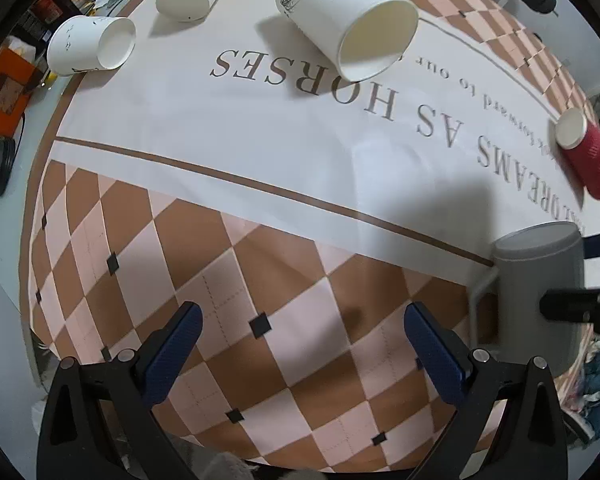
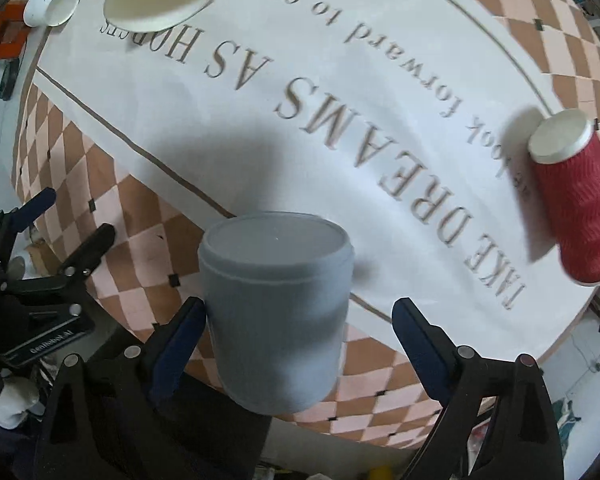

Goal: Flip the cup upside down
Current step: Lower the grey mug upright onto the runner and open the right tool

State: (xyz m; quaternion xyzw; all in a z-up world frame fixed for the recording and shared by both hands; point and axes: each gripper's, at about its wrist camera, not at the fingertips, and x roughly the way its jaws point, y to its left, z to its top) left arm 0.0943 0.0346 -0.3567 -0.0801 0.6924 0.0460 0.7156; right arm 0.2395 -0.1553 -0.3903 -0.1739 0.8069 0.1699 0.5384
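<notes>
item: grey cup (image 2: 276, 312), base-up on checked tablecloth (image 2: 380, 80) edge | right gripper (image 2: 300, 328): jaws wide, one pad touching cup, no grip | left gripper (image 1: 304, 344): wide open, empty | step: flip apparently done | next: back away without tipping it

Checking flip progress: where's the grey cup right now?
The grey cup sits base-up between the open fingers of the right tool, on the checkered border near the table's front edge; the left wrist view shows it at far right.
</notes>
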